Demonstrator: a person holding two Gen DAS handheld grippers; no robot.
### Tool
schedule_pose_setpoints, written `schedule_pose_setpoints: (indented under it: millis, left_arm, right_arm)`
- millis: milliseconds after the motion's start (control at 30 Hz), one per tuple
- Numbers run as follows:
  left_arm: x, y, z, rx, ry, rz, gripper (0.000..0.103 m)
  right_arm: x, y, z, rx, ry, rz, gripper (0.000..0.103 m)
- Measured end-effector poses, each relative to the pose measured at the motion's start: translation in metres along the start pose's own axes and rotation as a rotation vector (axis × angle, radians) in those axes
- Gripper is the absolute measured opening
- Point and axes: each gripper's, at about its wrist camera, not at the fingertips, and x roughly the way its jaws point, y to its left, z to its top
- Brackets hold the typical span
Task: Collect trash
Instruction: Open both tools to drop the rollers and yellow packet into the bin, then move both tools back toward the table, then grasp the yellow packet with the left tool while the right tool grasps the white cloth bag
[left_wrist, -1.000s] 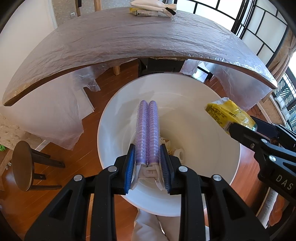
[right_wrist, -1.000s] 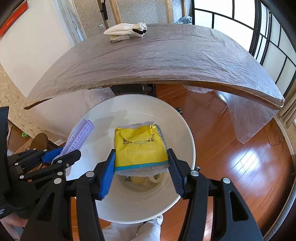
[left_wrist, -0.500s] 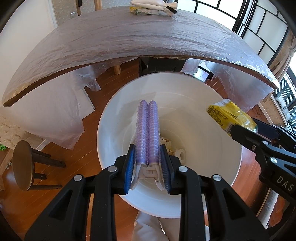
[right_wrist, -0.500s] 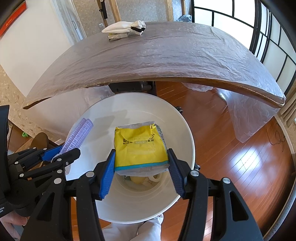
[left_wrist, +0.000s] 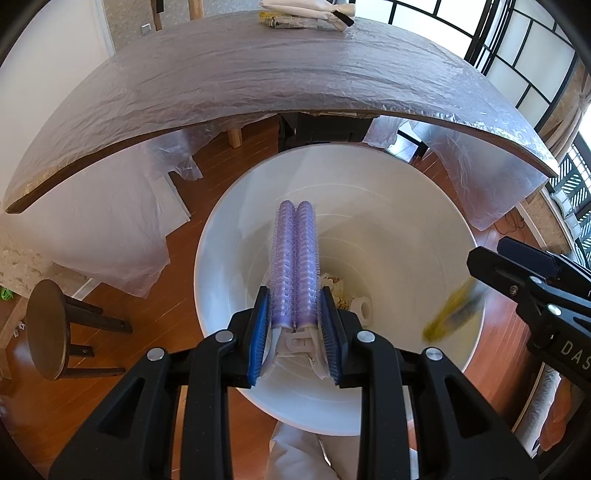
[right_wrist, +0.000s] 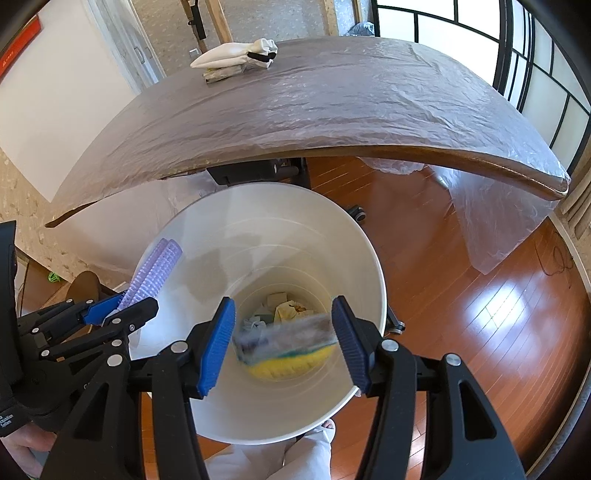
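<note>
A white bin stands on the floor under both grippers. My left gripper is shut on two purple hair rollers and holds them over the bin; they also show in the right wrist view. My right gripper is open over the bin. The yellow packet is a blur below its blue pads, falling free into the bin; it also shows in the left wrist view. Paper scraps lie at the bin's bottom.
A table covered in plastic film stands behind the bin, with a white cloth bundle at its far edge. A dark round stool stands on the wooden floor at the left. Plastic sheet hangs from the table edges.
My right gripper has opened and let go of the yellow packet, which is dropping into the bin. My left gripper still holds the rollers in place.
</note>
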Motion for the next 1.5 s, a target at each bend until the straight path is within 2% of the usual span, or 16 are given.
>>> schedule_pose_setpoints:
  millis: [33,67,100,167,267,400,533,600,767,933,1000,1067,1300,1500]
  left_arm:
    - [0.001,0.0,0.0,-0.001,0.002,-0.002,0.032]
    - [0.001,0.0,0.0,-0.002,0.003,-0.006,0.041]
    - [0.001,0.0,0.0,-0.002,-0.001,-0.004,0.058]
    - [-0.003,0.0,0.0,0.0,-0.024,-0.001,0.065]
    - [-0.005,0.0,0.001,0.014,-0.026,0.001,0.066]
    - [-0.014,0.002,0.001,0.003,-0.046,-0.008,0.066]
    - [-0.045,-0.004,0.009,0.001,-0.139,0.022,0.068]
    - [-0.063,-0.007,0.016,0.006,-0.202,0.051,0.076]
    - [-0.076,-0.004,0.038,-0.008,-0.257,0.067,0.076]
    - [-0.066,0.005,0.072,-0.006,-0.258,0.086,0.076]
    - [-0.059,0.01,0.093,-0.003,-0.262,0.073,0.076]
    - [-0.051,0.014,0.111,0.013,-0.264,0.059,0.076]
    - [-0.013,0.024,0.172,0.04,-0.221,-0.016,0.076]
    - [0.008,0.02,0.198,0.072,-0.182,-0.051,0.076]
  right_arm:
    - [0.0,0.0,0.0,0.0,-0.001,0.001,0.054]
    - [-0.001,0.001,0.0,0.0,-0.004,0.0,0.054]
    - [-0.001,0.0,0.001,0.0,-0.005,0.001,0.054]
    - [-0.002,0.0,0.002,0.005,-0.008,0.001,0.055]
    - [-0.005,-0.002,0.003,0.016,-0.016,0.004,0.059]
    - [-0.026,0.0,0.007,-0.001,-0.086,-0.001,0.067]
    - [-0.055,0.003,0.02,-0.054,-0.18,0.005,0.067]
    - [-0.066,0.003,0.032,-0.076,-0.22,0.018,0.067]
    - [-0.072,0.007,0.077,-0.137,-0.279,0.049,0.067]
    - [-0.053,0.025,0.136,-0.201,-0.289,0.049,0.067]
    - [-0.04,0.036,0.161,-0.241,-0.289,0.039,0.073]
    - [-0.027,0.045,0.184,-0.283,-0.289,0.034,0.074]
    - [0.032,0.076,0.258,-0.381,-0.211,0.025,0.079]
    - [0.079,0.083,0.287,-0.428,-0.113,0.03,0.079]
